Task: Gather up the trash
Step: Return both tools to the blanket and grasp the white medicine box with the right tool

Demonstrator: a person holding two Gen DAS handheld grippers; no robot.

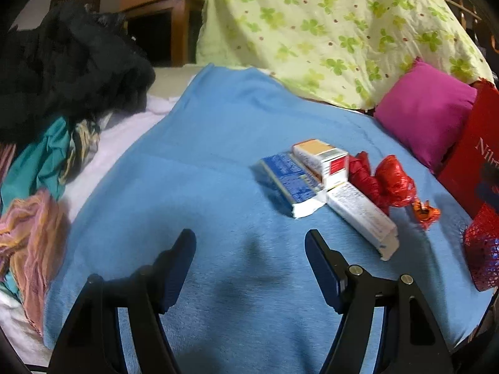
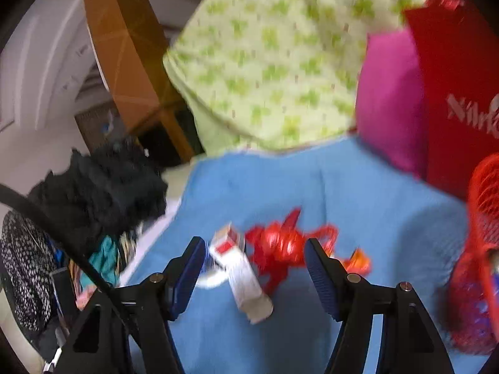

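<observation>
On a blue blanket [image 1: 202,162] lies a heap of trash: a blue carton [image 1: 288,182], a small white and orange box [image 1: 322,159], a long white box [image 1: 363,215], crumpled red plastic [image 1: 383,180] and an orange wrapper [image 1: 425,212]. My left gripper [image 1: 249,240] is open and empty, held above the blanket to the near left of the heap. My right gripper [image 2: 254,249] is open and empty, with the long white box [image 2: 243,275] and red plastic [image 2: 280,246] just beyond its fingertips. The right view is blurred.
A red mesh basket [image 2: 480,249] stands at the right edge, also in the left wrist view [image 1: 483,246]. Behind it are a red bag [image 1: 474,159], a magenta pillow [image 1: 427,112] and a green clover sheet [image 1: 327,31]. Piled clothes [image 1: 62,71] lie at the left.
</observation>
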